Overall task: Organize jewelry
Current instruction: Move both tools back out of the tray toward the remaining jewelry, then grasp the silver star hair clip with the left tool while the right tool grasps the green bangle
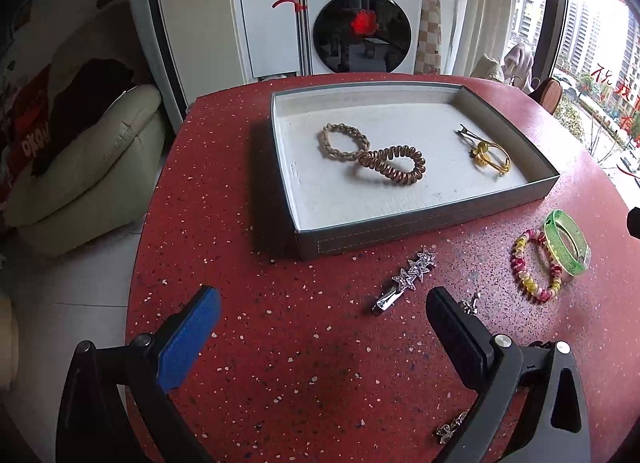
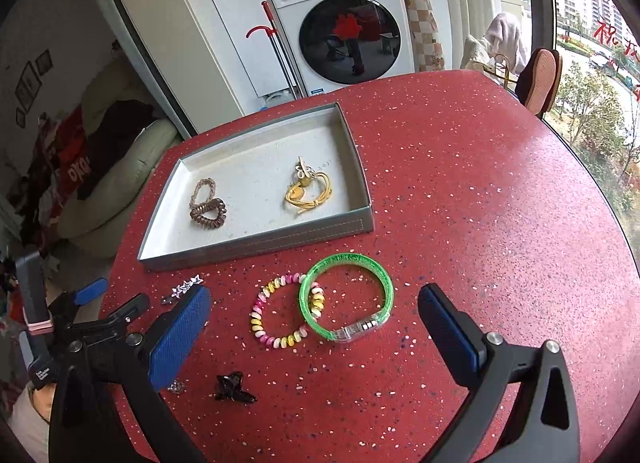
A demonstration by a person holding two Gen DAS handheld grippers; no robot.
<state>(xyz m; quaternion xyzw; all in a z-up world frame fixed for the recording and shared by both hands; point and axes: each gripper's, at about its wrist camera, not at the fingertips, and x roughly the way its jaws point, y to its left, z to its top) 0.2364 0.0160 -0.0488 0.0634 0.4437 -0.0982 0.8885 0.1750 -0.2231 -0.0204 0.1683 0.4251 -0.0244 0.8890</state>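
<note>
A grey tray [image 1: 400,233] [image 2: 256,241] on the red table holds a braided tan hair tie [image 1: 344,141], a brown coil tie [image 1: 394,165] [image 2: 207,214] and a yellow cord piece with a clip [image 1: 490,153] [image 2: 308,189]. In front of the tray lie a silver star clip [image 1: 404,277] [image 2: 184,288], a pink-yellow coil bracelet [image 1: 534,265] [image 2: 282,313], a green bangle [image 1: 568,241] [image 2: 346,297] and a black clip [image 2: 234,387]. My left gripper [image 1: 320,327] is open just before the star clip. My right gripper [image 2: 316,335] is open around the bracelet and bangle.
The red speckled table [image 2: 480,203] is round, its edge near at the left. A small silver piece [image 1: 452,429] lies by my left gripper's right finger. A beige sofa [image 1: 88,167], a washing machine [image 1: 360,23] and a window [image 2: 600,63] are beyond the table.
</note>
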